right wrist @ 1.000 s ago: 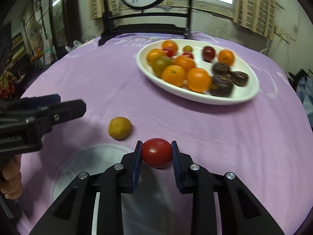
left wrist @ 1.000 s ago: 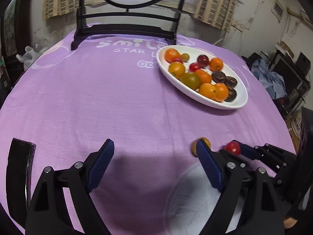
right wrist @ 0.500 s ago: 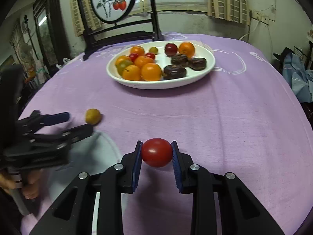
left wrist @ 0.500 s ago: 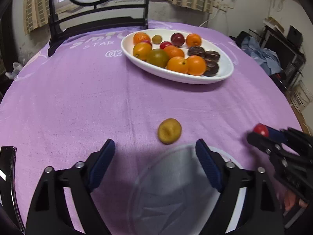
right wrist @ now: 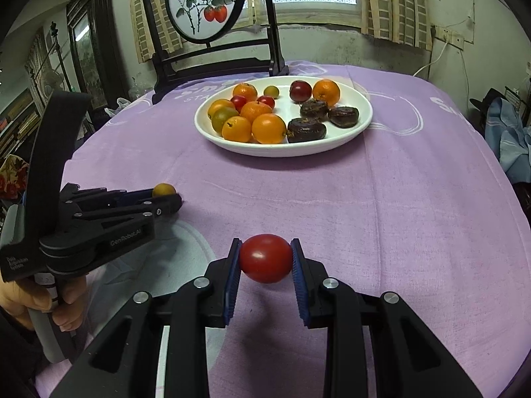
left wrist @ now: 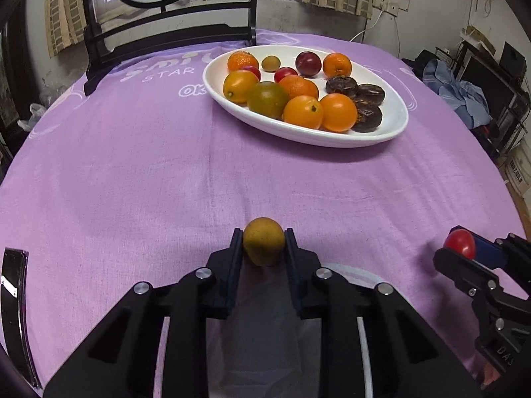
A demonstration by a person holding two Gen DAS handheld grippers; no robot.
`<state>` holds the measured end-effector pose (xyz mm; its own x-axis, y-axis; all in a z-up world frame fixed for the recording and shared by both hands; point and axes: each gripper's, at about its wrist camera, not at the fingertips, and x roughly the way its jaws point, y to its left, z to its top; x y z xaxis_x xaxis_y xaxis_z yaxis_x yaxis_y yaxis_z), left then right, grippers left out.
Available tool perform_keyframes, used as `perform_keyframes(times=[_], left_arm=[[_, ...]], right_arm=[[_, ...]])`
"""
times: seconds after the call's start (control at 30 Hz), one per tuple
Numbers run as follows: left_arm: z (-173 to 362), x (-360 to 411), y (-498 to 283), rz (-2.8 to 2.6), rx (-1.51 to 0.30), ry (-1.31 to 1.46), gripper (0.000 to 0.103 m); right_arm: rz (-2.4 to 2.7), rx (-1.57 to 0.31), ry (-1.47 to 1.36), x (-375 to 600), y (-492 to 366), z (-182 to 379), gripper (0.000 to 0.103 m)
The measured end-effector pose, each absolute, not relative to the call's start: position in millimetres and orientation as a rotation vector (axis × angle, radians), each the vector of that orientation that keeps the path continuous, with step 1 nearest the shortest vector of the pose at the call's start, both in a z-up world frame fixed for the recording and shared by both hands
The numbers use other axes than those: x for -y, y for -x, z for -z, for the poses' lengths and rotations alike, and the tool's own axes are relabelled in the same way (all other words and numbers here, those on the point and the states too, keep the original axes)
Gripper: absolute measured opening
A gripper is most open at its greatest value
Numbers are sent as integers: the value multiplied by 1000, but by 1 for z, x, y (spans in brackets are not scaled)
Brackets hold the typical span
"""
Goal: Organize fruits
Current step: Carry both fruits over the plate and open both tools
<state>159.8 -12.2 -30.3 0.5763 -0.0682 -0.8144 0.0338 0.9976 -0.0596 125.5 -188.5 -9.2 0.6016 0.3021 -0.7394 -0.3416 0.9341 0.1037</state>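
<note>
Left claw (left wrist: 264, 248): it was wide open before; now it is squeezing the yellow fruit (left wrist: 264, 241) at 6 o'clock from the white plate (left wrist: 391, 132).
Right claw (right wrist: 265, 260): still pinching the red tomato (right wrist: 265, 258) tight.

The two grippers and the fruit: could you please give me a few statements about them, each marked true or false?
1. The right gripper is shut on the red tomato. True.
2. The left gripper is open and empty. False: its fingers clamp the small yellow-brown fruit.
3. The white oval plate holds oranges and dark fruits. True.
4. The tablecloth is green. False: it is purple.
5. The yellow-brown fruit lies on the plate. False: it is well short of the plate, in the left gripper.
</note>
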Motion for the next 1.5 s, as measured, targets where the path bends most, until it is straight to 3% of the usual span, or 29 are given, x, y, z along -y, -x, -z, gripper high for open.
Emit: perform_keyframes(times=[0.33,0.67,1.07,1.13,1.17,1.2,1.23,1.3,1.37,1.5], left_arm=[[-15,17,-155,104,-879,3,24],[-62,24,-220,93,-804,5,24],[-25,22,-313,-53,-870,5,24],[-19,21,-317,-58,-885,16,24],[-16,20,-318,-59,-892,25,24],[-14,20,-319,-63,-903,34,32],[-13,20,-319,-68,-906,35,40],[-15,19,-316,-99,-898,28,67],[-20,15,-308,-113,-874,37,76],[-30,9,-288,-108,-863,55,83]], right_arm=[[-385,-811,-16,196,-128,-10,30],[-370,-700,65,184,-199,-59,30],[-291,-794,97,168,-309,-18,30],[-283,-808,86,168,-314,-12,31],[-282,-809,78,168,-315,-10,37],[-290,-809,62,169,-316,-10,50],[-291,-794,47,170,-314,-11,55],[-272,-769,45,172,-308,-15,58],[-281,-769,37,174,-302,-18,58],[-287,-757,67,178,-276,-26,59]])
